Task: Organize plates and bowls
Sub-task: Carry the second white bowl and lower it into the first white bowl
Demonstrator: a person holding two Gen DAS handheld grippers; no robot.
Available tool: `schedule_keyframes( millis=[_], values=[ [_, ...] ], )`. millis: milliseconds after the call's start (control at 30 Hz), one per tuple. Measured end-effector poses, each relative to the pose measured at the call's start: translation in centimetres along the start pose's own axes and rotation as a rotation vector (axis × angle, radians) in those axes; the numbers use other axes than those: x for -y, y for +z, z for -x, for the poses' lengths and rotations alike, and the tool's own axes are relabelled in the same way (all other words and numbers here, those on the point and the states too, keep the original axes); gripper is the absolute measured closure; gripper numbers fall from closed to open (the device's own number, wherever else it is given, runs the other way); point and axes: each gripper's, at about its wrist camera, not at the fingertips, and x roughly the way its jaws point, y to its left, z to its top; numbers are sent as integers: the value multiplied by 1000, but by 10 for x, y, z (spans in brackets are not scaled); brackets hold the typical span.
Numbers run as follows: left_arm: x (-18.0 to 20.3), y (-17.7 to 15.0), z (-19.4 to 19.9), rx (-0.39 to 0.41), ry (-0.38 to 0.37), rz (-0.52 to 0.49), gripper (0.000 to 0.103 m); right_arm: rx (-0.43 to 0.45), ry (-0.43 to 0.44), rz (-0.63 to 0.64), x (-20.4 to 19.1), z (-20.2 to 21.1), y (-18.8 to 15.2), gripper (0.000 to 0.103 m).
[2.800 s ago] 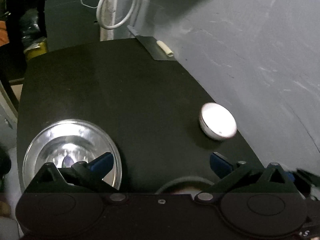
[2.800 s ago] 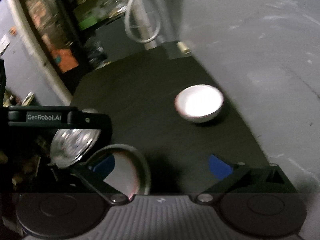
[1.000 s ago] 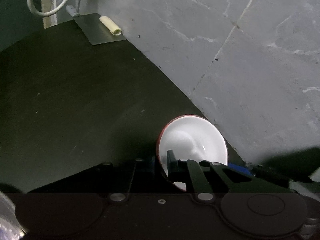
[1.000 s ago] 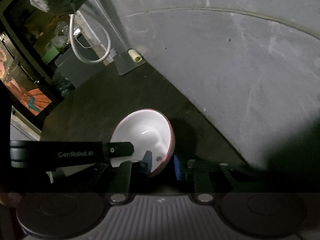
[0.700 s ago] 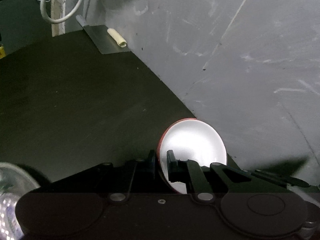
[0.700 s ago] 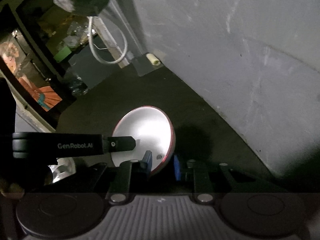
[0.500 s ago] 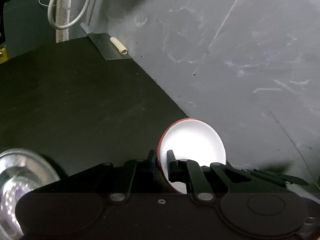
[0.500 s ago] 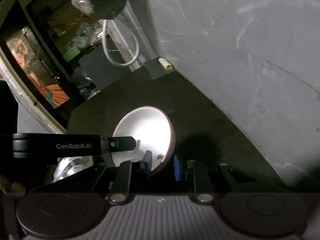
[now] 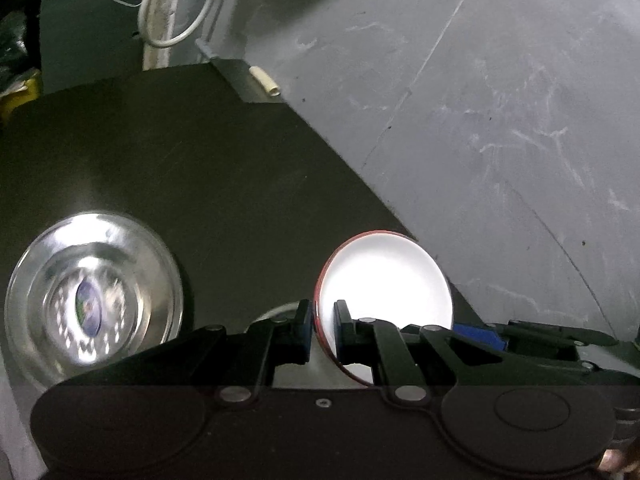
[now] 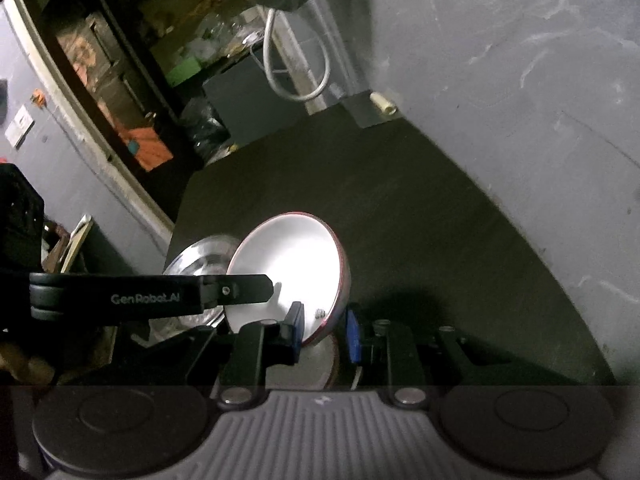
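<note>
Table [image 9: 208, 184] fills the left and centre of the left wrist view, dark and matte, its far edge curving along the grey wall [image 9: 500, 100] at right. Steel plate [image 9: 90, 300] lies flat at lower left of that view, well apart from the wall. White bowl [image 9: 384, 276], red-rimmed, sits at lower centre, tilted and apparently lifted off the table. Left gripper [image 9: 322, 330] is closed on its near rim, one pad inside, one outside. In the right wrist view the right gripper [image 10: 326, 334] pinches the same bowl's [image 10: 288, 268] opposite rim likewise, with a second pale dish [image 10: 316, 364] partly hidden beneath; whether it touches the bowl cannot be told. Small pale roll [image 9: 264, 80] rests on a metal sheet at upper centre, far from the work. Judgement: the step is carrying the bowl toward the steel plate to stack. Keep both pinches level and move the hands together, or the rim may twist out of one grip. Open table lies between bowl and plate; the wall crowds the right side, so swing leftward. The table's near left edge is close to the plate, so lower gently.
</note>
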Motion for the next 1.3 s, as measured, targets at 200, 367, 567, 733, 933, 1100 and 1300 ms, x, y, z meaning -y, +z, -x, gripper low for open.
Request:
schedule_keyframes(
  millis=[200, 367, 567, 733, 933, 1100, 1300],
  values=[
    [-1, -24, 7, -59, 36, 5, 90, -50, 12, 23, -9, 3, -11, 78],
    [-2, -37, 11, -90, 53, 10, 90, -97, 19, 48, -14, 0, -18, 78],
    [-1, -36, 13, -107, 84, 7, 90, -130, 30, 60, -16, -4, -19, 78],
    [-2, -36, 10, -121, 106, 11, 90, -149, 35, 72, -17, -11, -16, 78],
    [-2, -34, 5, -138, 125, 6, 89, -181, 35, 92, -18, -20, -13, 77],
    [-4, -33, 0, -152, 138, 1, 89, -188, 40, 97, -19, -24, -11, 77],
    [-5, -32, -4, -160, 143, -1, 89, -197, 42, 97, -19, -26, -10, 77]
  ],
)
